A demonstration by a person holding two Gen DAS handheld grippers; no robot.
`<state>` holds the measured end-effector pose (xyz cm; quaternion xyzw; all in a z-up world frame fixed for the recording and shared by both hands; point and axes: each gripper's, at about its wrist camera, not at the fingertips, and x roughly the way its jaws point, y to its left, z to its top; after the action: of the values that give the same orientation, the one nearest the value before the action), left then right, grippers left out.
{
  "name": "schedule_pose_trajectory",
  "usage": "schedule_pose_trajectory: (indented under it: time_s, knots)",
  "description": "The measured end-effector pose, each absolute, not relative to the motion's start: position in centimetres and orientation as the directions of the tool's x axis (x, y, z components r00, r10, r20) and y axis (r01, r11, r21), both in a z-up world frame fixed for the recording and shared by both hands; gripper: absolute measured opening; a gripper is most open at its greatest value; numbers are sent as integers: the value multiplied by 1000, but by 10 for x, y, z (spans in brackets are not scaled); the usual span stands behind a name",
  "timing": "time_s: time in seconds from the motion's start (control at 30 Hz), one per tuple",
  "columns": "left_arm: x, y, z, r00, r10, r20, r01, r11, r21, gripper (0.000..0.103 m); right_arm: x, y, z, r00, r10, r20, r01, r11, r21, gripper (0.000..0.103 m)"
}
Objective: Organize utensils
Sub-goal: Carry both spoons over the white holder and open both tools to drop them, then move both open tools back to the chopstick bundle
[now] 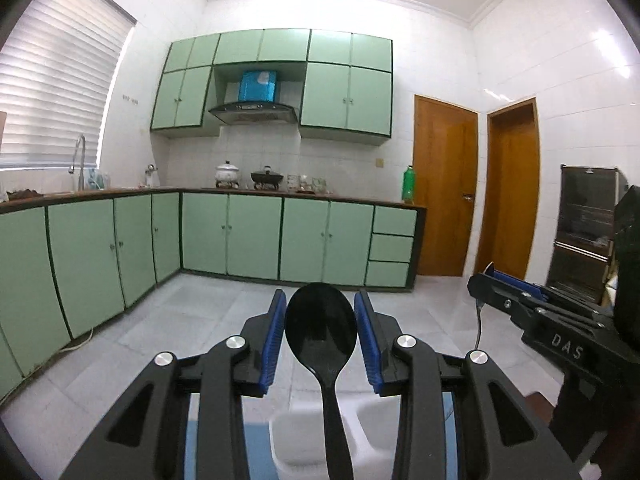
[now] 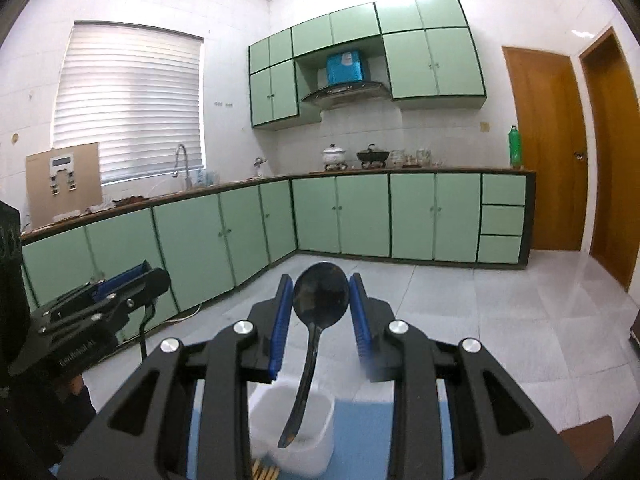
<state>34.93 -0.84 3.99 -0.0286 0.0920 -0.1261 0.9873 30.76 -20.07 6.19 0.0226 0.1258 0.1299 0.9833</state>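
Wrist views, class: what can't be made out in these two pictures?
Left wrist view: black spoon handle end, cut off by the bottom edge.
Right wrist view: yellowish sticks near the white container, cut off at the bottom edge.
Both views: countertop jars, too small.

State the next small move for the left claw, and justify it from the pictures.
Probably lower the left claw straight down. It grips the black spoon by its bowl, with the handle pointing down at the white holder, so easing down should seat the handle inside before release.
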Motion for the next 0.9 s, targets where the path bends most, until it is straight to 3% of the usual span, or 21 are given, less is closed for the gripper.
schedule_pose_trajectory:
  time_s: [0.2, 0.5, 0.67, 0.9]
  knots:
    - [394, -9, 12, 943, -244, -226, 226, 969, -100, 35, 341, -192, 34, 933, 216, -288, -211, 976, 49, 28]
    - [401, -9, -16, 914, -270, -302, 246, 962, -117, 39, 343, -179, -2, 888, 239, -392, -248, 968, 30, 29]
    - [382, -1, -8, 909, -269, -318, 241, 962, -126, 44, 328, -183, 6, 889, 227, -397, -230, 972, 41, 44]
    - [322, 1, -5, 881, -249, -403, 232, 968, -91, 62, 263, -191, 5, 860, 244, -449, -244, 968, 60, 78]
